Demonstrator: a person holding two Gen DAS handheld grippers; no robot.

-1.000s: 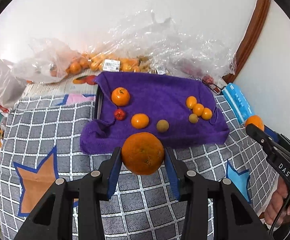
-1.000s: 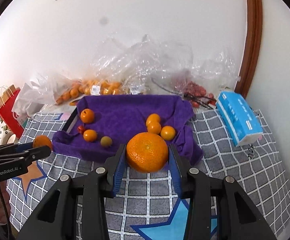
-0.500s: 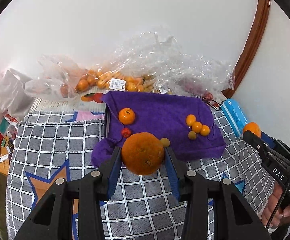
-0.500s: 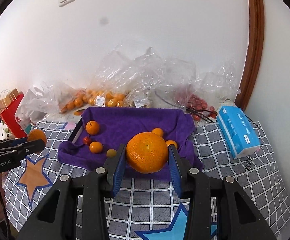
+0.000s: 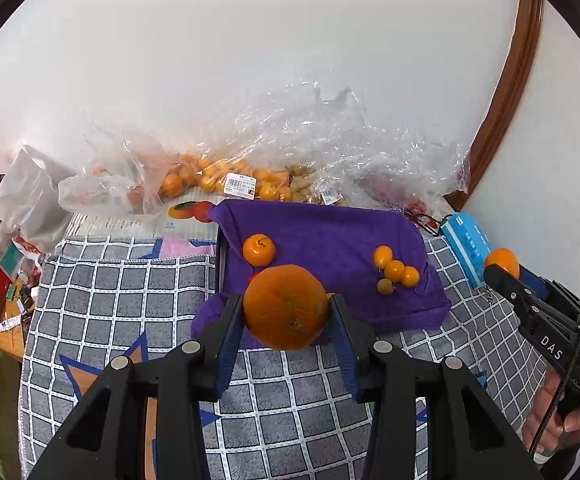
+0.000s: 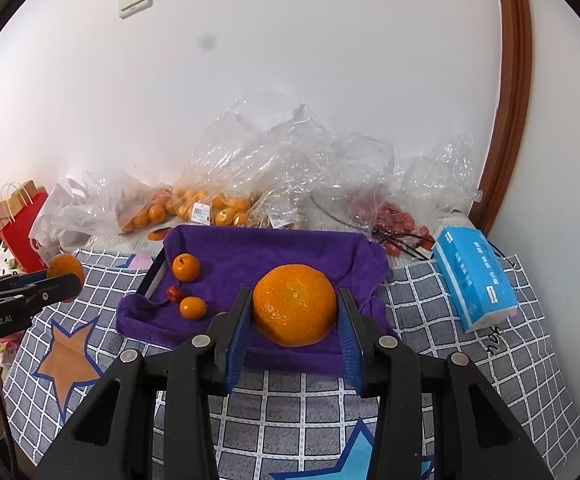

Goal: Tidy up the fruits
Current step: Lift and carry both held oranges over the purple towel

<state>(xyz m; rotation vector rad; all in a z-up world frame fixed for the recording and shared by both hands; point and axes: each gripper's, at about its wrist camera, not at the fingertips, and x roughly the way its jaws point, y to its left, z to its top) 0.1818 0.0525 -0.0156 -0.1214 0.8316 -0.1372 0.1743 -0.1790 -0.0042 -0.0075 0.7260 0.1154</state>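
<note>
Grippers clamping oranges: left gripper (image 5: pixel 286 322), right gripper (image 6: pixel 295 320)

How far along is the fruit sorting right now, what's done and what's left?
Partly done. Several small fruits already lie on the purple towel: a cluster of small yellow-orange ones at its right, a tangerine at its left. In hand: the left gripper and the right gripper each clamp a large orange, neither set down. Left: placing both; bagged fruit remains behind.
</note>
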